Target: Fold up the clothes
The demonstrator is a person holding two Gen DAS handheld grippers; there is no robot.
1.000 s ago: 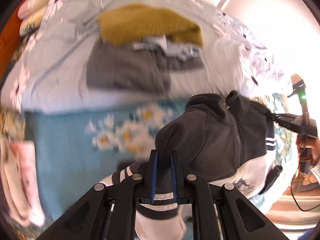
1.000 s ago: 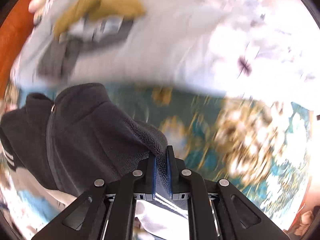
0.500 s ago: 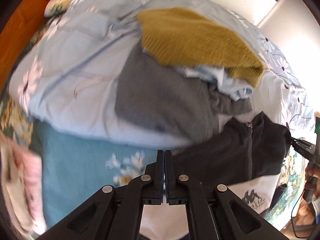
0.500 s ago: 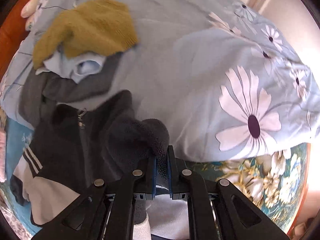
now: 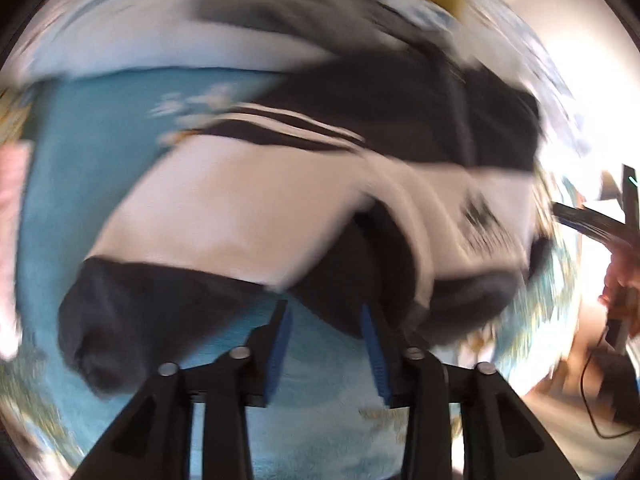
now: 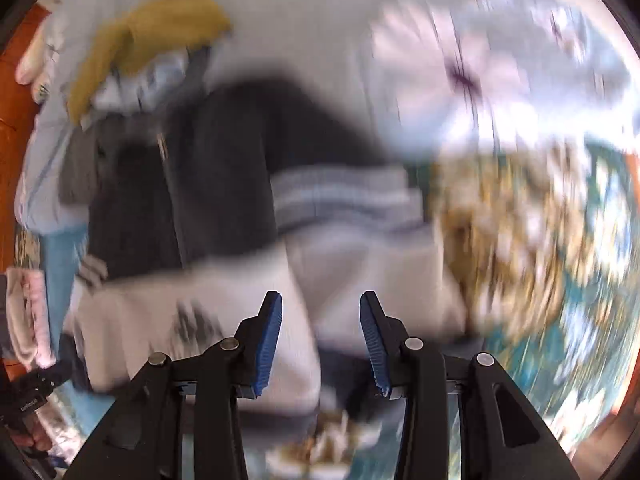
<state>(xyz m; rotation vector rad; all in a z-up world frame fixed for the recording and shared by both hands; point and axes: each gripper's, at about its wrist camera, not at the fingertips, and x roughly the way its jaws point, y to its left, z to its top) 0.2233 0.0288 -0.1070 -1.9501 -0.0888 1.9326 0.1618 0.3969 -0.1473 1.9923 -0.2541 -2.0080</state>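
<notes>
A black and white fleece jacket (image 5: 320, 184) lies spread on the blue floral bedspread (image 5: 80, 184), blurred by motion. My left gripper (image 5: 324, 320) points down at its near black hem. Its jaws are opening, and the blue pads (image 5: 280, 340) stand apart with the hem's edge just beyond their tips. In the right wrist view my right gripper (image 6: 320, 308) hovers over the jacket's (image 6: 224, 184) white lower part. Its jaws are opening too, with white fabric showing between the pads (image 6: 270, 336) but not pinched. The right gripper (image 5: 592, 224) also shows at the left view's right edge.
A mustard sweater (image 6: 152, 36) lies on a light blue garment (image 6: 132, 84) and a grey one (image 6: 76, 176), behind the jacket. A flowered pale duvet (image 6: 480, 80) covers the back. A pink cloth (image 5: 12, 208) lies far left. A person's hand (image 5: 620, 292) holds the right gripper.
Both grippers were shut on the jacket's shoulders and have let go, with their jaws now apart. They have dropped lower and the jacket has come down flat on the bedspread.
</notes>
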